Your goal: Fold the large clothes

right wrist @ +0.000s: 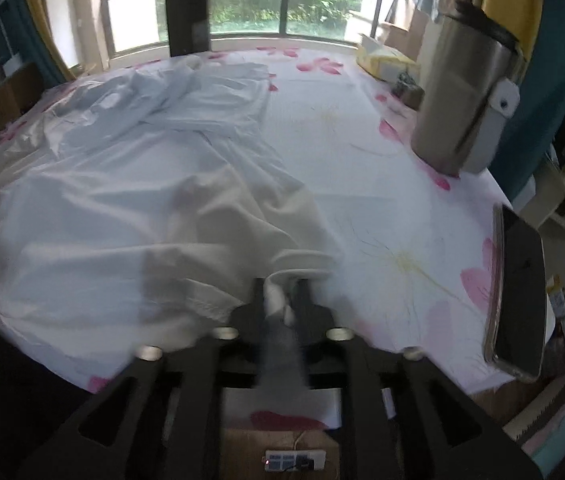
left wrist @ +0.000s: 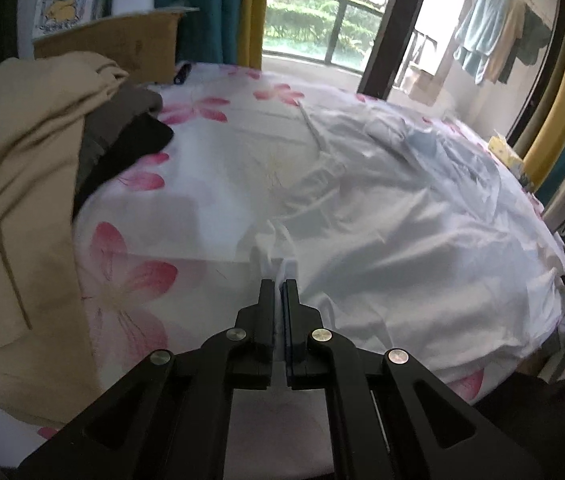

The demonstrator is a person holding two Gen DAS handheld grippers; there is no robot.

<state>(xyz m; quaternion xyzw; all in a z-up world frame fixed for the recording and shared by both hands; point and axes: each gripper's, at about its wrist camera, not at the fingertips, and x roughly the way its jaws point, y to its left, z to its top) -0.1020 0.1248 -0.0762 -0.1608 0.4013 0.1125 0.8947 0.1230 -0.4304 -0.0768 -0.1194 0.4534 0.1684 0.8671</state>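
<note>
Thin, creased white garment [left wrist: 382,208] runs lengthwise toward twelve o'clock on the floral sheet [left wrist: 210,152]. Left gripper [left wrist: 281,280] pinches its hem; right gripper [right wrist: 281,284] stands parted around a fold.

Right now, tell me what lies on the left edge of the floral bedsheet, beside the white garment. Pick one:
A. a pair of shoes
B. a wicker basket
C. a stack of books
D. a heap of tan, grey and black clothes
D: in the left wrist view a heap of tan, grey and black clothes sits on the floral bedsheet, left of the spread white garment.
</note>
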